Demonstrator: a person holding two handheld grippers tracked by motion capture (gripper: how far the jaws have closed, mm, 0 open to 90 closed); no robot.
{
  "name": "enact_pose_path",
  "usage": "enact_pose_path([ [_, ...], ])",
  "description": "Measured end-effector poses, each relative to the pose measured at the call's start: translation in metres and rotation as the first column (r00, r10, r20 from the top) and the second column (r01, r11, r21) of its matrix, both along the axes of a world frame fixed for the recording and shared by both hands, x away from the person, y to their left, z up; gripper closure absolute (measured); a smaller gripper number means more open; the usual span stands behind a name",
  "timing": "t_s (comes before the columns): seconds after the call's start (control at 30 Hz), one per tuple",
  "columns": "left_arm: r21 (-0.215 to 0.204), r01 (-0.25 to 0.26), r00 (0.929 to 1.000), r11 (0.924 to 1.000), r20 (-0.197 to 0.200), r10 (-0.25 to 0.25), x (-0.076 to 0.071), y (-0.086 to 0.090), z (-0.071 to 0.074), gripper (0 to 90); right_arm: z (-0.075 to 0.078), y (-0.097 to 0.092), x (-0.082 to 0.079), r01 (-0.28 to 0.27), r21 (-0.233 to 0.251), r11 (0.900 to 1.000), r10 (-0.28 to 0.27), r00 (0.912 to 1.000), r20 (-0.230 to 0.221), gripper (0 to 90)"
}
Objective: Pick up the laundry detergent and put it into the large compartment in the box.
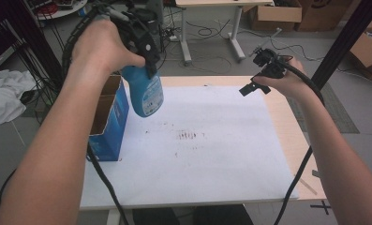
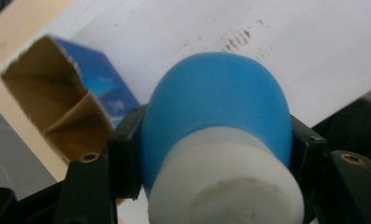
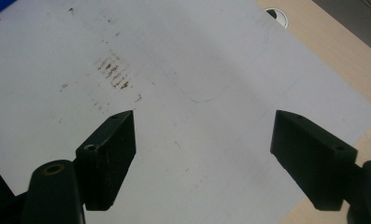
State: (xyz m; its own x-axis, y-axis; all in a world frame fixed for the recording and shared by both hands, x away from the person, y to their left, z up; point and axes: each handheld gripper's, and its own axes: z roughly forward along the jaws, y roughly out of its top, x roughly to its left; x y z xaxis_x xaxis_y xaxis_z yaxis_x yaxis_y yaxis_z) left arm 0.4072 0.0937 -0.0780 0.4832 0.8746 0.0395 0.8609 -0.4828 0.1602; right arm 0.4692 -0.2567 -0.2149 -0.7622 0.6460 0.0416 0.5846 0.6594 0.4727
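your left gripper (image 1: 144,56) is clamped on the blue bottle (image 1: 145,93), held above the worktop at 10 o'clock beside the box (image 1: 109,123) | right gripper (image 3: 203,156) gapes, empty | bottle's probably slick plastic, so grip the shoulder below the white cap (image 2: 227,179)

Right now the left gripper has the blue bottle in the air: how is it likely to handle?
The blue bottle hangs tilted from the left gripper, clamped just below its white cap, so it may swing. Its rounded, smooth plastic shoulder looks slippery and could slide in the jaws. Set down beside the open box, it may tip, being tall and narrow.
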Motion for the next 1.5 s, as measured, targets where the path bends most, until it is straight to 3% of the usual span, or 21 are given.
enact_pose_path([
  [0.07,-0.006,-0.077,0.997,0.997,0.009,0.077,0.002,0.013,0.002,38.0,-0.001,0.0,0.0,0.0,0.002,1.0,0.0,1.0,-0.001,22.3],
  [0.13,0.0,-0.147,0.989,0.9892,0.021,0.147,0.004,0.025,0.004,38.0,-0.001,-0.001,0.0,0.006,0.003,1.0,-0.006,1.0,-0.005,22.3],
  [0.27,0.032,-0.255,0.9666,0.9665,0.038,0.253,0.006,0.049,0.007,38.0,-0.001,-0.002,0.001,0.009,0.002,1.0,-0.009,0.9999,-0.006,22.3],
  [0.4,0.024,-0.339,0.9399,0.9403,0.05,0.338,0.007,0.074,0.01,38.0,-0.001,-0.003,0.001,0.012,0.002,0.9999,-0.012,0.9999,-0.006,22.3],
  [0.77,0.024,-0.467,0.8829,0.8838,0.064,0.465,0.006,0.122,0.007,38.1,-0.004,-0.002,0.004,0.012,-0.002,0.9999,-0.012,0.9999,-0.012,22.3],
  [1.07,0.02,-0.497,0.8666,0.8674,0.059,0.495,0.004,0.14,0.002,38.1,-0.004,-0.003,0.005,0.014,-0.003,0.9999,-0.014,0.9998,-0.014,22.3],
  [1.37,0.032,-0.507,0.8618,0.8614,0.04,0.506,0.007,0.148,-0.017,38.1,-0.005,-0.003,0.005,0.016,-0.008,0.9998,-0.016,0.9997,-0.019,22.2],
  [1.5,0.047,-0.501,0.8652,0.8639,0.031,0.5,0.009,0.149,-0.03,38.1,-0.006,-0.003,0.005,0.016,-0.007,0.9998,-0.016,0.9997,-0.02,22.1],
])
